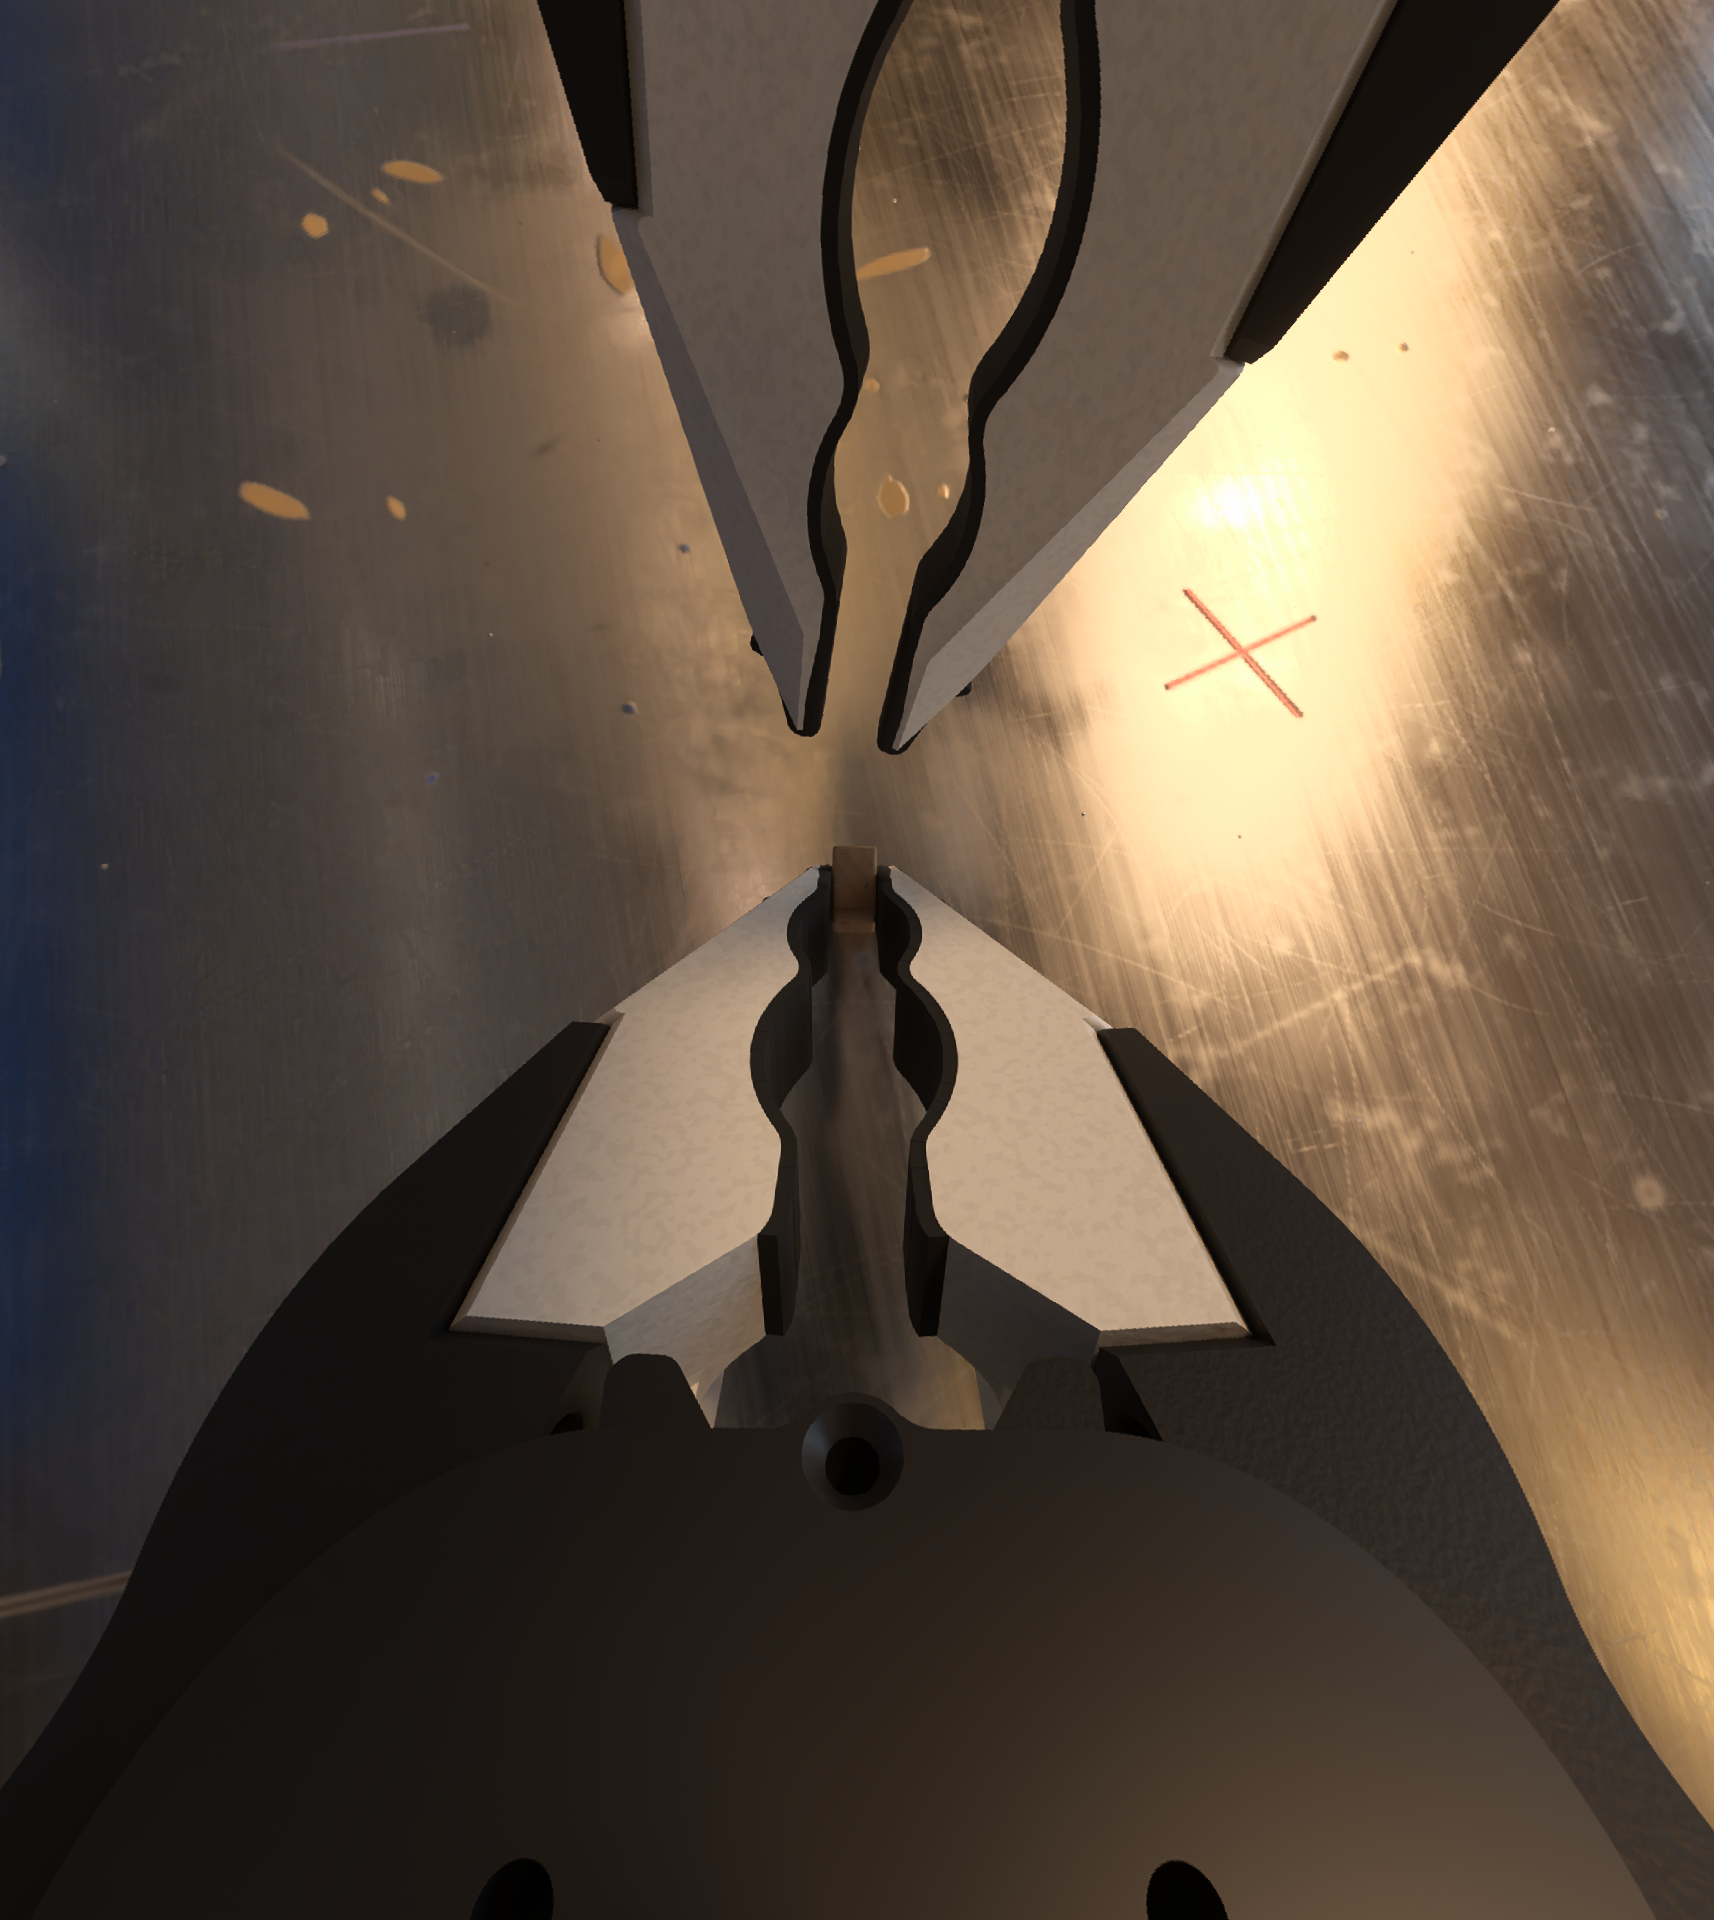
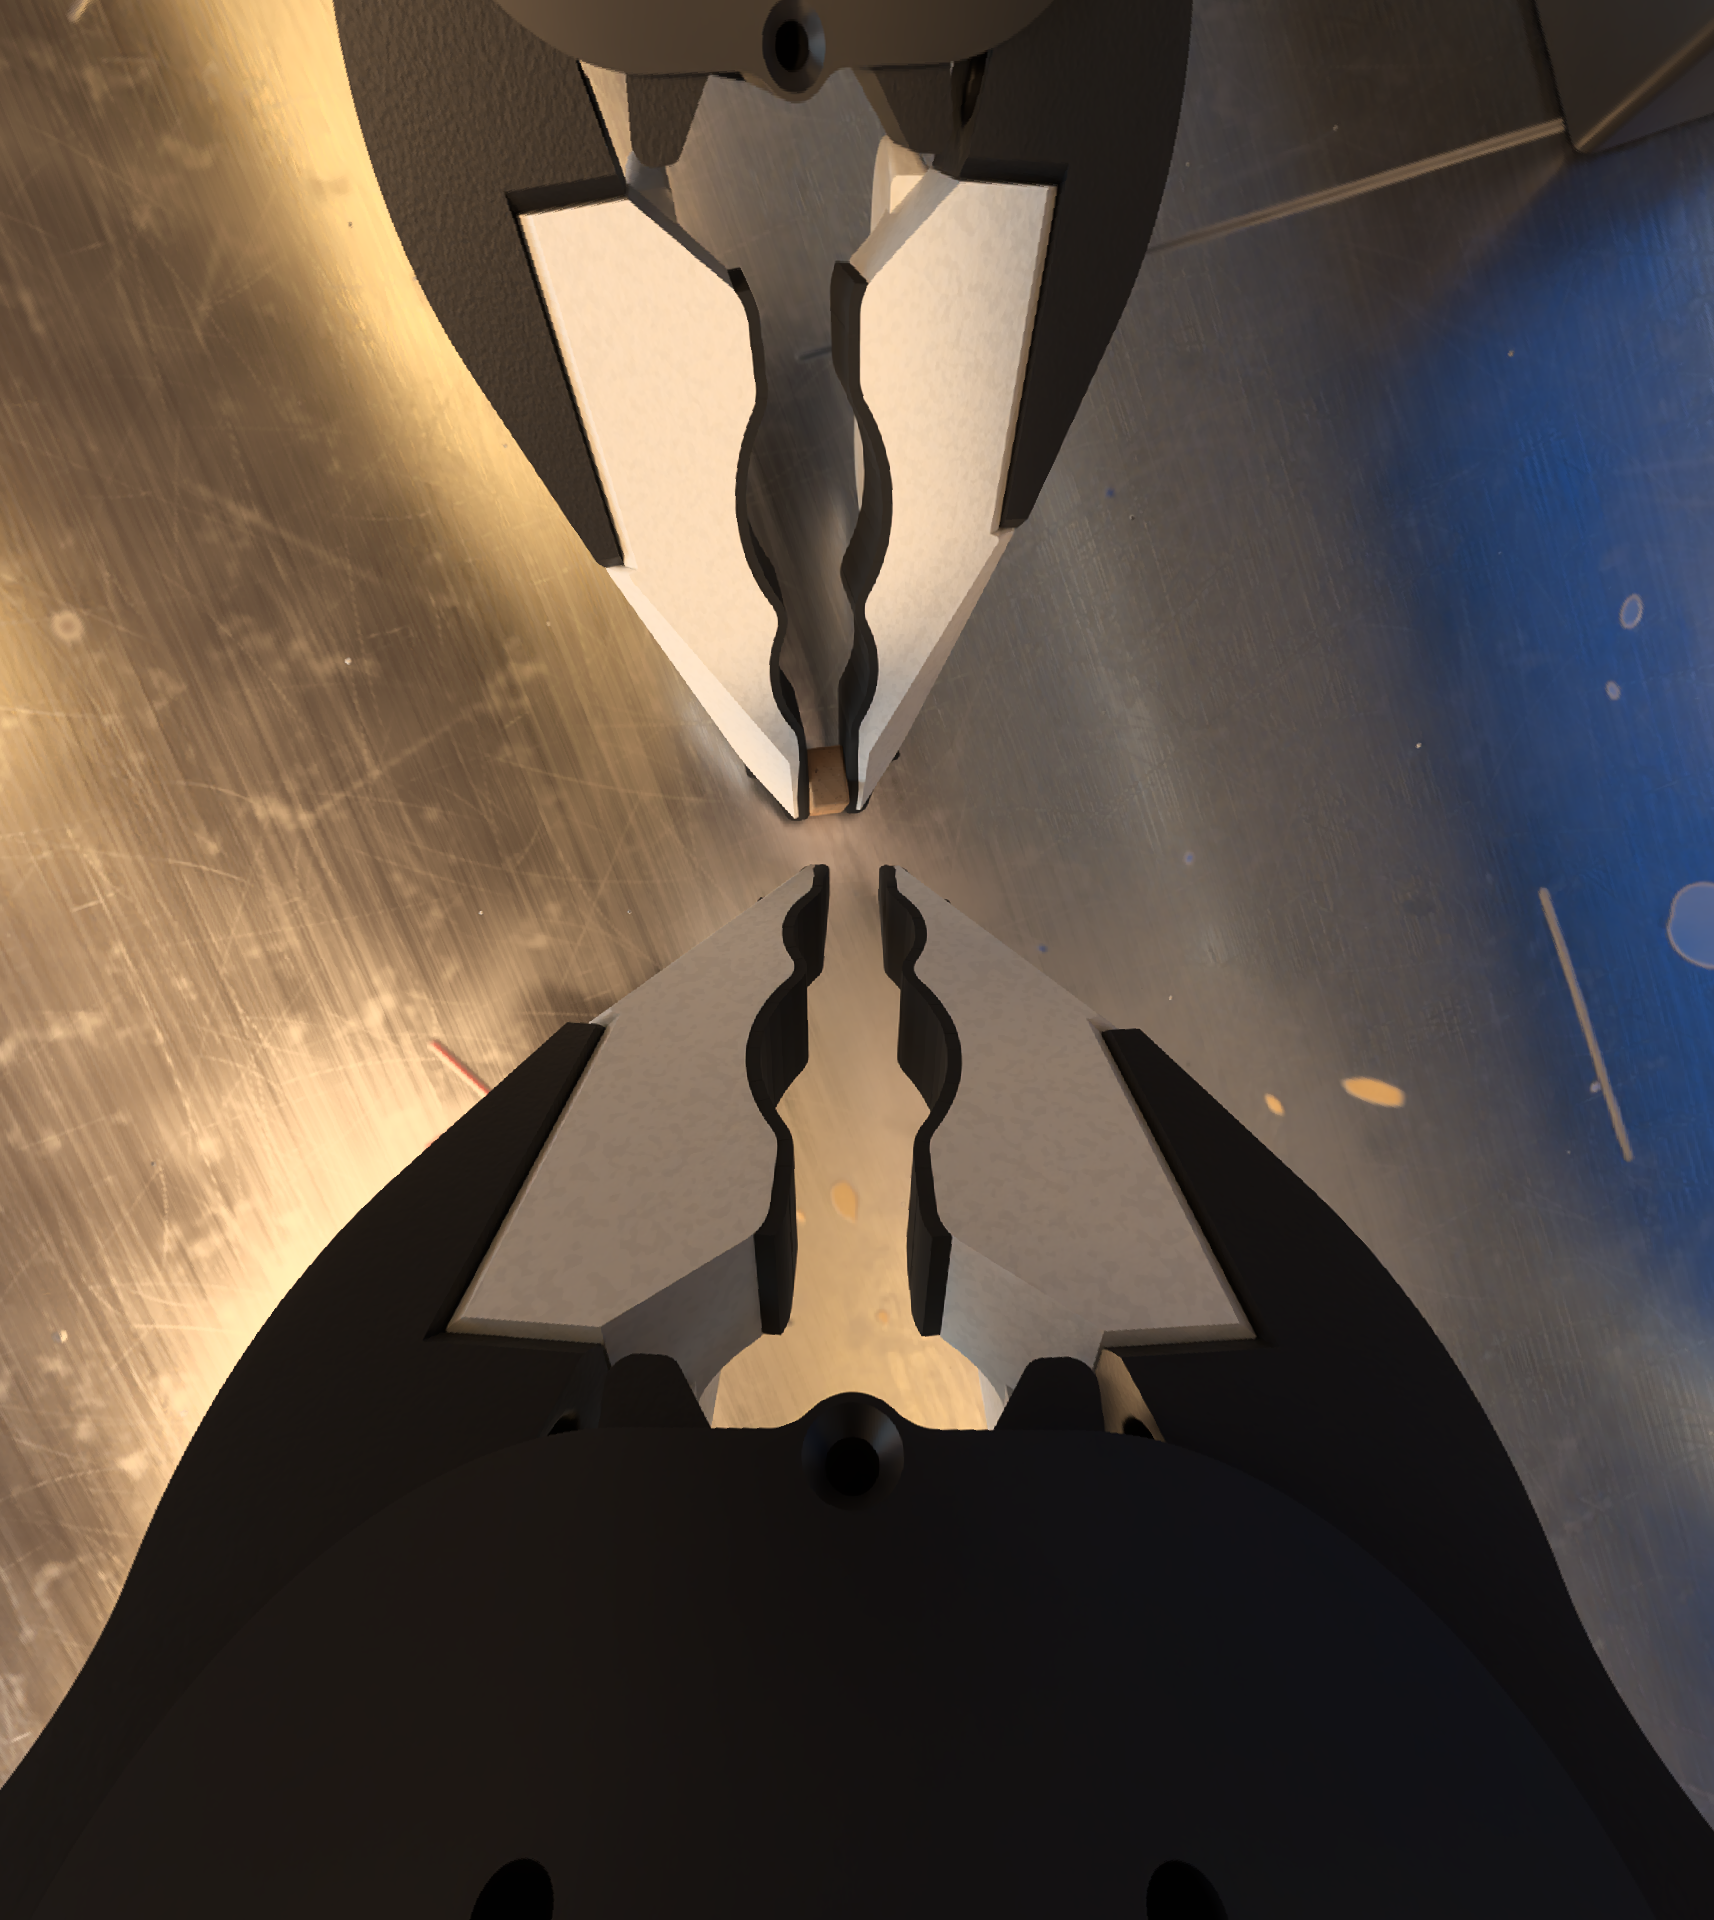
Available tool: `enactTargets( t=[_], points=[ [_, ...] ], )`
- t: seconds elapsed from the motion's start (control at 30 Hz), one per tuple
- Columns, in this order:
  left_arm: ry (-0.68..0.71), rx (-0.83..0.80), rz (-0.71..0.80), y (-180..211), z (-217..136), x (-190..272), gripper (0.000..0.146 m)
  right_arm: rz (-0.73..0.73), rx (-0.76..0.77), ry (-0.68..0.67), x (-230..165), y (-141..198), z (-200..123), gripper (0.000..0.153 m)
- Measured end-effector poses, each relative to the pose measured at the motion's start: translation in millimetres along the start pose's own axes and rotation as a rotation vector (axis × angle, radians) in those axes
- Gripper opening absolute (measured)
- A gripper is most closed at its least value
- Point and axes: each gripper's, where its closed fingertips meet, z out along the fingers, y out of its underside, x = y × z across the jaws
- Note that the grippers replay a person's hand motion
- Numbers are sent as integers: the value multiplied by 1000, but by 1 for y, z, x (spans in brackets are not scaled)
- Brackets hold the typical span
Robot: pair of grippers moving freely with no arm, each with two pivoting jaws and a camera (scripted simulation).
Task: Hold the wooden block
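A small wooden block (image 1: 855,864) sits pinched between the tips of my left gripper (image 1: 855,881), which is shut on it just above the scratched metal tabletop (image 1: 313,935). In the right wrist view the block (image 2: 827,781) shows between the left gripper's tips (image 2: 827,802). My right gripper (image 2: 853,881) faces the left one tip to tip. Its jaws stand a narrow gap apart with nothing between them. A small gap separates it from the block. It also shows in the left wrist view (image 1: 848,740).
A red cross mark (image 1: 1242,652) lies on the tabletop to the right of the grippers. Pale paint spots (image 1: 273,501) and thin streaks (image 2: 1585,1023) dot the surface. A grey box corner (image 2: 1684,62) stands at the far right edge.
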Motion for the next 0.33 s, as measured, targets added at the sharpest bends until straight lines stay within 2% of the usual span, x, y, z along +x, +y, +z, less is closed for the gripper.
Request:
enactTargets(
  t=[0.33],
  points=[
    [5,0,-3,0,0,0,7,-44,-35,3,-1,2,3,9]
  ],
)
